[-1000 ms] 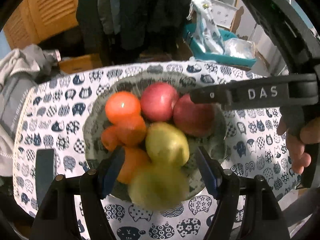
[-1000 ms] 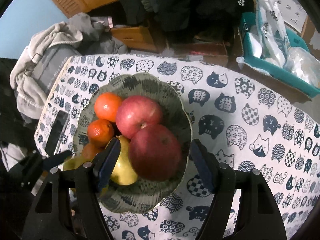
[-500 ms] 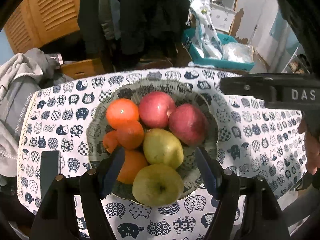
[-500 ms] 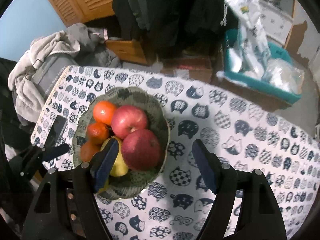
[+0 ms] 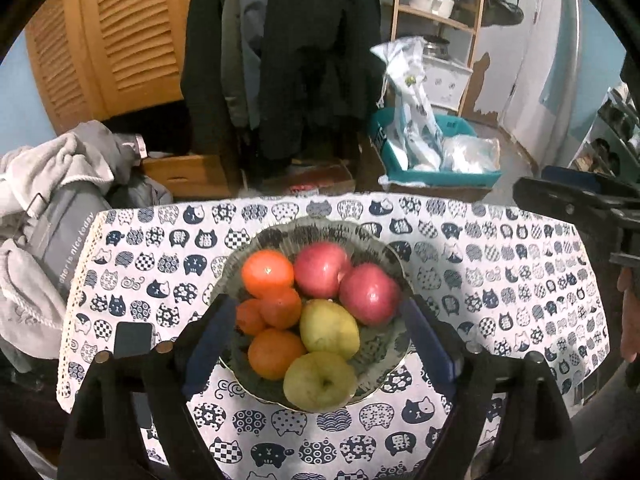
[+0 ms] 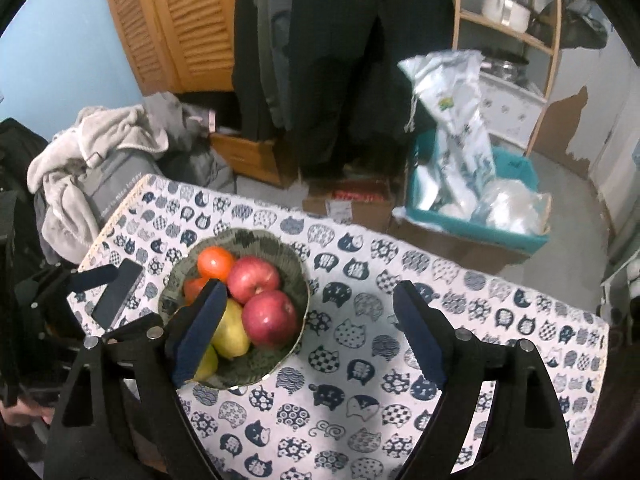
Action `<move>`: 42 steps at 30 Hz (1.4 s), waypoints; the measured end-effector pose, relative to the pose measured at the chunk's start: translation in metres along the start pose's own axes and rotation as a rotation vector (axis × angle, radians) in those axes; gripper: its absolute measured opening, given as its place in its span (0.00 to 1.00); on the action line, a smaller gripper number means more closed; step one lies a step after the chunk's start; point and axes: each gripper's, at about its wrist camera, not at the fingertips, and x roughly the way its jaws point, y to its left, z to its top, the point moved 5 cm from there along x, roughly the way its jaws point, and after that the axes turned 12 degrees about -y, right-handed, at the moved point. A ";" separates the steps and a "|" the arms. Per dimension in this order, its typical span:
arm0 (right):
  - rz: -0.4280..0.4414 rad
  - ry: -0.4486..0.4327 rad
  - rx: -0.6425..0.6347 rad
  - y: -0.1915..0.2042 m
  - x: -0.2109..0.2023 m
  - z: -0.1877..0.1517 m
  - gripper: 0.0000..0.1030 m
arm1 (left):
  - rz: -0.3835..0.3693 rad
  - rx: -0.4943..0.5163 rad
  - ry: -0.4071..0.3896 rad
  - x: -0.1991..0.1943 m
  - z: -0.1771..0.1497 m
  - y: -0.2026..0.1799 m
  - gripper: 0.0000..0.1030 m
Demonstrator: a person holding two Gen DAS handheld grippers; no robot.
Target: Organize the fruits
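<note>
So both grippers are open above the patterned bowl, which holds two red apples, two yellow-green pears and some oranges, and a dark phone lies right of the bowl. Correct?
Not quite. The dark phone lies left of the patterned bowl, as the left wrist view shows. The rest holds: two red apples, two yellow-green pears, some oranges, and the left gripper and right gripper are open, holding nothing.

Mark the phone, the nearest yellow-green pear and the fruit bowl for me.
Dark flat phone (image 5: 133, 339), left wrist view, middle of its screen.
Nearest yellow-green pear (image 5: 320, 380), left wrist view, its top by the stem.
Green patterned ceramic bowl (image 5: 280, 236), left wrist view, far rim.
</note>
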 end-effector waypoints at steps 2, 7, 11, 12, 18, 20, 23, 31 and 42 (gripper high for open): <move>-0.003 -0.014 -0.005 -0.001 -0.008 0.002 0.83 | 0.002 0.002 -0.006 -0.005 0.002 -0.001 0.85; -0.025 -0.051 -0.028 -0.003 -0.026 0.006 0.83 | 0.014 0.007 -0.038 -0.021 0.010 -0.003 0.85; -0.043 -0.066 -0.044 -0.006 -0.036 0.005 0.83 | 0.029 0.028 -0.070 -0.034 0.016 -0.009 0.89; -0.045 -0.068 -0.046 -0.006 -0.038 0.004 0.83 | 0.029 0.030 -0.075 -0.035 0.017 -0.010 0.89; -0.056 -0.098 -0.040 -0.012 -0.051 0.004 0.83 | 0.020 0.032 -0.094 -0.044 0.025 -0.018 0.90; -0.062 -0.107 -0.044 -0.013 -0.054 0.004 0.83 | 0.017 0.034 -0.099 -0.047 0.027 -0.021 0.94; -0.062 -0.117 -0.046 -0.014 -0.058 0.004 0.83 | 0.015 0.045 -0.100 -0.048 0.028 -0.025 0.99; -0.079 -0.133 -0.080 -0.009 -0.060 0.005 0.83 | 0.021 0.065 -0.098 -0.049 0.029 -0.029 0.99; -0.077 -0.121 -0.087 -0.009 -0.055 0.002 0.83 | 0.053 0.070 -0.100 -0.048 0.029 -0.026 0.99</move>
